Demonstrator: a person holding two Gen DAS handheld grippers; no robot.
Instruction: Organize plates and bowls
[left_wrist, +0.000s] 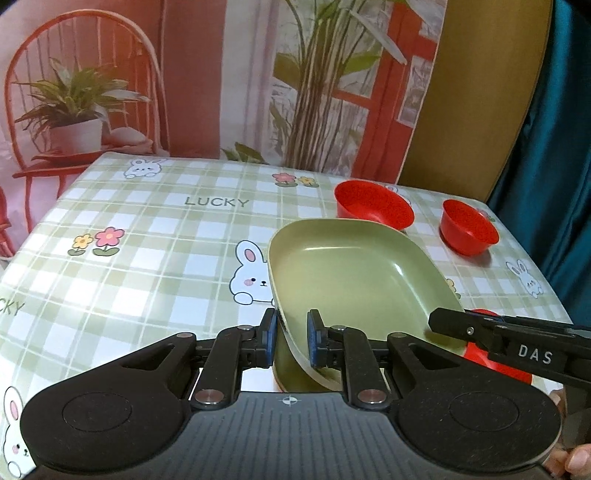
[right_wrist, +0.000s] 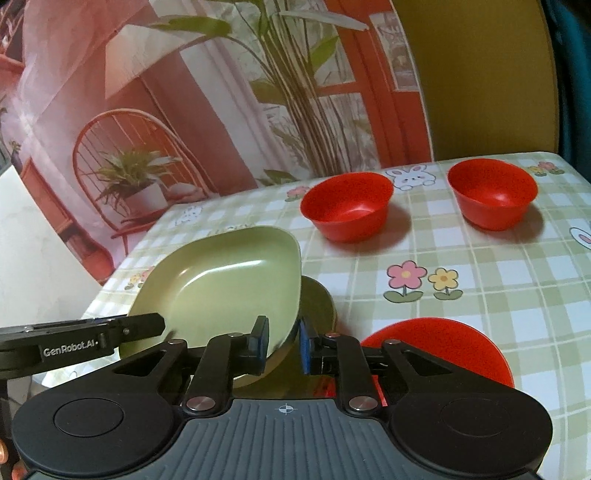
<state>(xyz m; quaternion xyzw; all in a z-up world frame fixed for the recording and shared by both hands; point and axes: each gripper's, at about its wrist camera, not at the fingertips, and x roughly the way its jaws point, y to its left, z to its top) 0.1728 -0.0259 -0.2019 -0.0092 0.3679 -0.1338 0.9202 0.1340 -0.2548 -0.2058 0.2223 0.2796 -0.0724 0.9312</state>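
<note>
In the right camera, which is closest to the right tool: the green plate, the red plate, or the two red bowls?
1. Green plate: its rim sits between the right tool's fingers.
2. Red plate: just right of it.
3. Left bowl: far, middle.
4. Right bowl: far right; nearly tied with the left bowl.

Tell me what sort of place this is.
Probably a staged home dining setup, not a real kitchen: a table under a bunny-print checked cloth, red bowls and a green plate on it, and a printed backdrop behind.

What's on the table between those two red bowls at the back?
Only tablecloth with a printed bunny between left bowl and right bowl, seen from the right wrist.
</note>
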